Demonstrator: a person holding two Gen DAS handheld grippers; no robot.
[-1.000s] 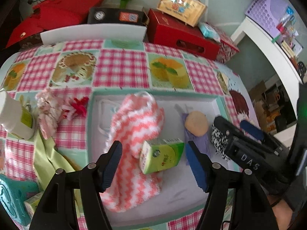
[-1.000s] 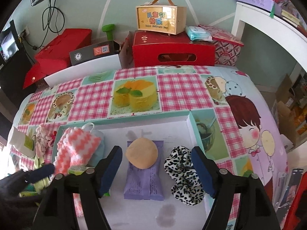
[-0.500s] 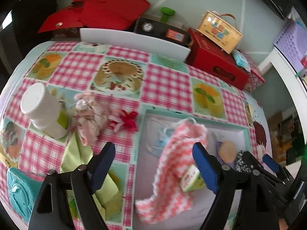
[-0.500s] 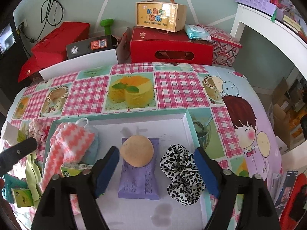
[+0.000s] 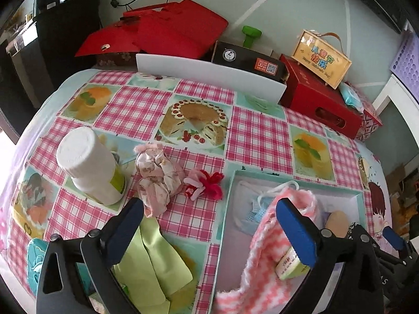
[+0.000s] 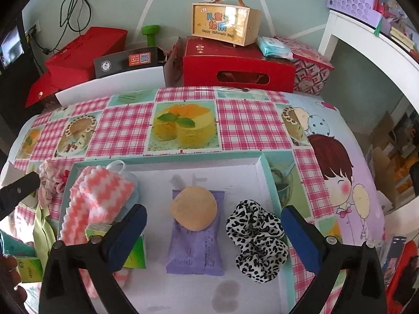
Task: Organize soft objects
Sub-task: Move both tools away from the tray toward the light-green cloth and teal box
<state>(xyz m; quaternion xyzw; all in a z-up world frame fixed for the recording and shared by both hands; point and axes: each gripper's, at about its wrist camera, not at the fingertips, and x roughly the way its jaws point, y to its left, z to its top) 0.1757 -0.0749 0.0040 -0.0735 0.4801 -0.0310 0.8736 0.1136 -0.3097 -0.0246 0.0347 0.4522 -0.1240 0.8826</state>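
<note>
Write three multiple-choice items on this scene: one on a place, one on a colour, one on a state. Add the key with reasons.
1. Where does the leopard-print scrunchie lie?
A. in the tray
B. on the red box
C. under the bottle

2. What colour is the packet under the round puff?
A. green
B. purple
C. red

3. What does the right tool hold?
A. the scrunchie
B. the puff
C. nothing

Key: 1 A, it rests inside the tray's right wall. 2 B, purple wrapper shows below the puff. 3 C, its jaws are opening with no pad touching anything.
</note>
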